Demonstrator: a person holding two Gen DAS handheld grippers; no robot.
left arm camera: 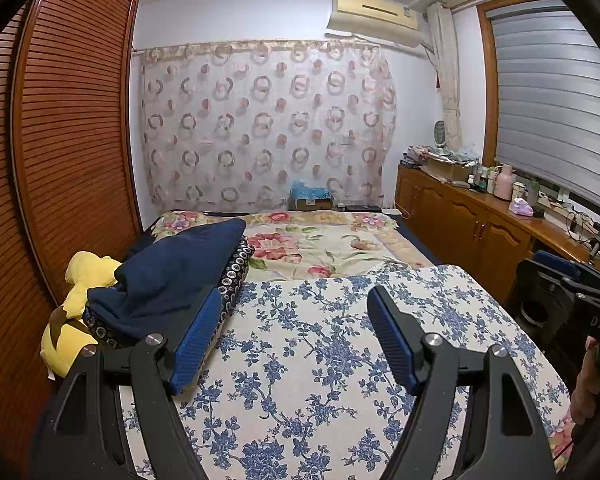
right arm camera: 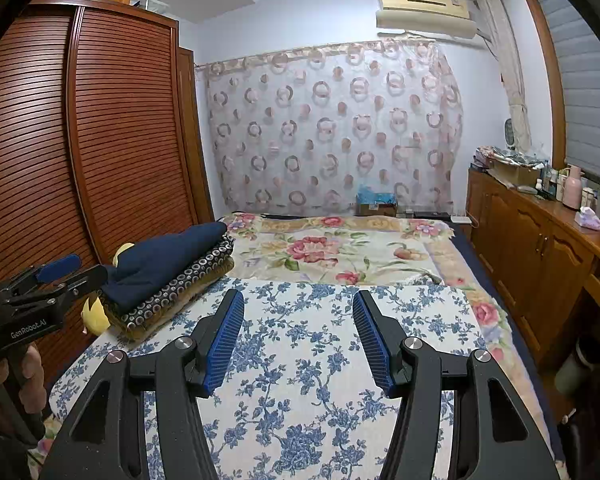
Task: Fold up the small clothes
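Observation:
A pile of folded clothes lies at the bed's left side, with a navy garment [left arm camera: 172,276] [right arm camera: 160,256] on top, a black ring-patterned piece [right arm camera: 180,288] under it and a brownish one at the bottom. My left gripper [left arm camera: 294,300] is open and holds nothing. It hovers over the blue-and-white floral cloth [left arm camera: 308,360], with its left finger close beside the pile. In the right wrist view, the left gripper [right arm camera: 56,270] shows at the pile's near end. My right gripper [right arm camera: 298,298] is open and empty too, over the same floral cloth [right arm camera: 300,380].
A yellow plush toy [left arm camera: 80,280] is wedged between the pile and the slatted wooden wardrobe [left arm camera: 72,140]. A flowered blanket [left arm camera: 312,244] covers the far half of the bed. A wooden cabinet [right arm camera: 540,248] with bottles and boxes runs along the right wall.

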